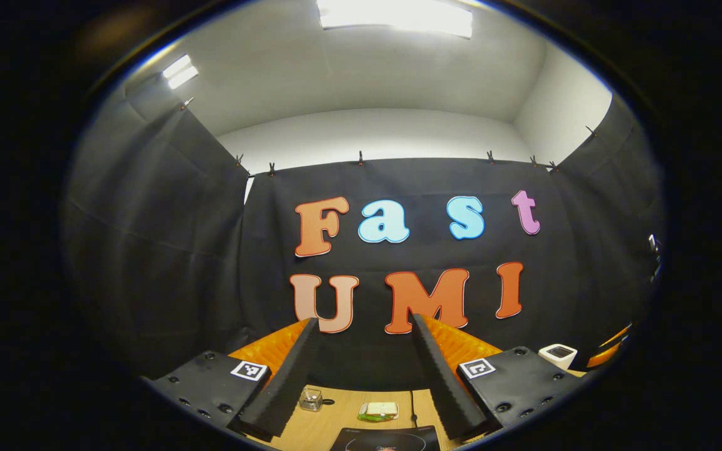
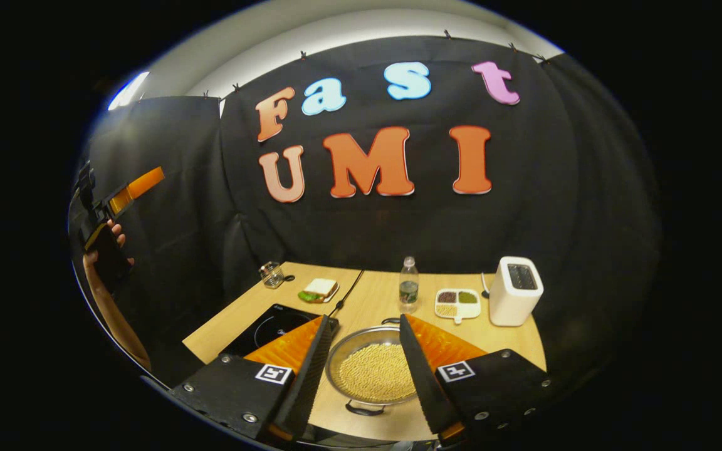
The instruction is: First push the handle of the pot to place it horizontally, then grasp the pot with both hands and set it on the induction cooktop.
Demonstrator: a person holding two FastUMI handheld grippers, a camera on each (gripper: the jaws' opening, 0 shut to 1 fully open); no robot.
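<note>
A steel pot (image 2: 373, 371) filled with yellowish grains sits on the wooden table (image 2: 373, 300), one small dark handle (image 2: 363, 410) at its near rim and another at its far rim. My right gripper (image 2: 364, 329) hovers open above it, the pot showing between the fingers. The black induction cooktop (image 2: 267, 329) lies just left of the pot, and its far edge (image 1: 389, 440) appears low in the left gripper view. My left gripper (image 1: 364, 326) is open, held high and aimed at the wall. It also appears at far left (image 2: 107, 213) in the right gripper view, held by a hand.
At the back of the table are a small glass jar (image 2: 271, 274), a sandwich on a plate (image 2: 319, 290), a water bottle (image 2: 408, 285), a white divided dish of grains (image 2: 457, 302) and a white toaster (image 2: 516, 290). A black cord (image 2: 348, 290) runs from the cooktop.
</note>
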